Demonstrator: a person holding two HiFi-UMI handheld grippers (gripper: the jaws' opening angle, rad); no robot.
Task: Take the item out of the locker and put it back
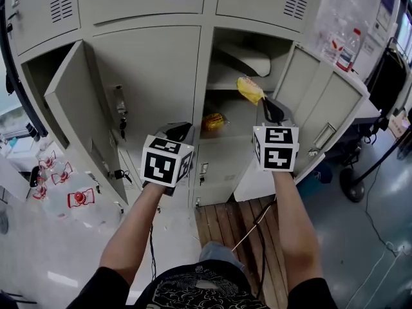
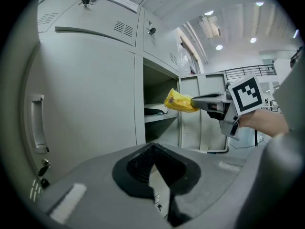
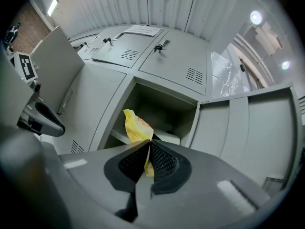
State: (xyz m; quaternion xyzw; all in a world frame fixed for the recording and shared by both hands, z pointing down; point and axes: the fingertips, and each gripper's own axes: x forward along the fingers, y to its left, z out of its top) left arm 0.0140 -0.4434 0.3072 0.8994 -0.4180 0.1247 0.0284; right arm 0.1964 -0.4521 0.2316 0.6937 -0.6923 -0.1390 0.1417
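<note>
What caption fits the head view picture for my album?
Right gripper holds a crinkly yellow plastic packet in front of the open grey metal locker.

Bright even light, fisheye-warped dark edges

The lockers are smooth sheet metal under matt pale-grey paint, and the packet is thin, crinkled yellow plastic film with a slight gloss. The right gripper and left gripper have matt grey plastic shells, with black, finely ribbed, rubbery-looking pads. Below lie a bare wooden slat platform and a smooth, glossy floor.
</note>
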